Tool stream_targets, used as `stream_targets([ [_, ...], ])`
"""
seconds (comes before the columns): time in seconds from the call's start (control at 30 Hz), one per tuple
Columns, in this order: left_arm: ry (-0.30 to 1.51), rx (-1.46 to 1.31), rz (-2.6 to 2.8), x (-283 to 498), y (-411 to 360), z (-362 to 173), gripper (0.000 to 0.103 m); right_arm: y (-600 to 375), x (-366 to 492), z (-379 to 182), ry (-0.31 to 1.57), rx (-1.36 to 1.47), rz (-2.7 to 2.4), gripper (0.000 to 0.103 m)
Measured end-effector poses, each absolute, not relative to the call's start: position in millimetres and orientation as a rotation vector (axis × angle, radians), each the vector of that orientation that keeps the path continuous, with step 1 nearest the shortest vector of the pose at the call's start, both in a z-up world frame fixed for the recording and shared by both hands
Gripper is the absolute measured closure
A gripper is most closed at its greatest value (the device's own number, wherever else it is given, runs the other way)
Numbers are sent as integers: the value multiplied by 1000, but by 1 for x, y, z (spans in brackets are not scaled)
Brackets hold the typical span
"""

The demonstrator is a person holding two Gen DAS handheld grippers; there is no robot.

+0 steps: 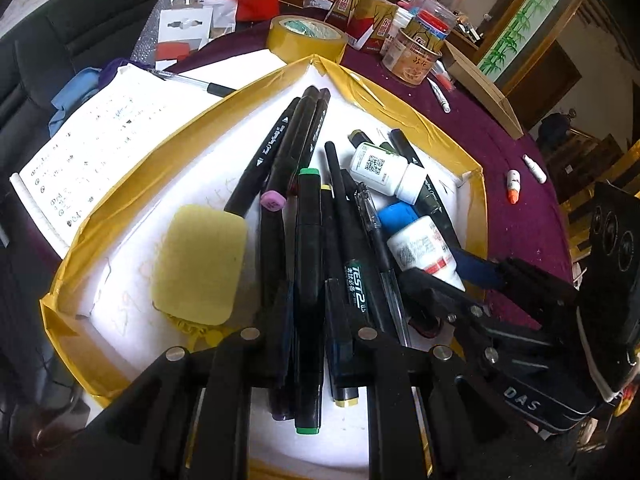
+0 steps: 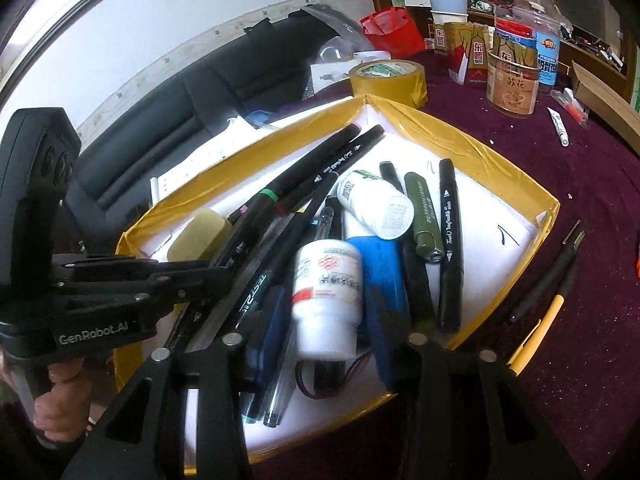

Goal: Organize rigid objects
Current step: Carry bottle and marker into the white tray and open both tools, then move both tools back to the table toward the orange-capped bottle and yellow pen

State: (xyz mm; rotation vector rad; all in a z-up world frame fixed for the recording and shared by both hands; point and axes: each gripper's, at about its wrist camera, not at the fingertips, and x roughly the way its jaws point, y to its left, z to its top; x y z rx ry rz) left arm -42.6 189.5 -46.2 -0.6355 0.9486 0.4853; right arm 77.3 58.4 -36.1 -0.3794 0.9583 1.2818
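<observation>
Lettering stands out first: "TEST2" in green and white on a black pen (image 1: 357,285), "GenRobot.AI" on my left tongs (image 2: 208,280) as my right camera sees them, and "DAS" on my right tongs (image 1: 448,268) in the left view. One marker (image 2: 449,236) carries a script line reading roughly "Touch"; the white bottle with the red stripe (image 2: 326,300) and the round tin (image 2: 512,80) bear Chinese print I cannot read.

All the pens and bottles lie heaped in the yellow-taped tray (image 1: 440,128). My left tongs are pressed nearly together over the bundle of black markers near the tray's near edge; whether they pinch one, I cannot tell. My right tongs are spread, with the red-striped bottle between the pads, and I cannot tell whether either pad touches it. A second white bottle with a QR code (image 1: 386,172) lies just beyond it, a yellow sponge (image 1: 200,264) left of the markers.

Bare white tray floor shows at the far right corner. Outside the tray, the purple surface (image 2: 592,360) holds a black pen (image 2: 548,272) and a yellow one (image 2: 538,334) just beside the right wall, and a tape roll (image 1: 306,38) beyond the far corner.
</observation>
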Motion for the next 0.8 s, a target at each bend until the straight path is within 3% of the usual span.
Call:
stream_targets([
  [0.1, 952, -623, 481, -43, 187, -45, 85, 52, 80, -34, 965, -329, 1311, 56],
  [0.17, 943, -607, 479, -44, 185, -42, 80, 46, 85, -29, 962, -295, 1324, 56],
  [0.23, 921, -600, 488, -46, 184, -37, 69, 38, 92, -23, 957, -257, 1347, 56],
  [0.37, 861, -590, 487, -49, 174, -22, 66, 7, 126, -5, 964, -101, 1417, 56],
  [0.47, 836, -538, 467, -39, 160, -11, 57, -27, 172, 9, 948, 13, 1332, 56],
  [0.8, 902, -297, 313, 50, 87, 11, 56, -103, 301, -27, 1026, 264, 949, 56],
])
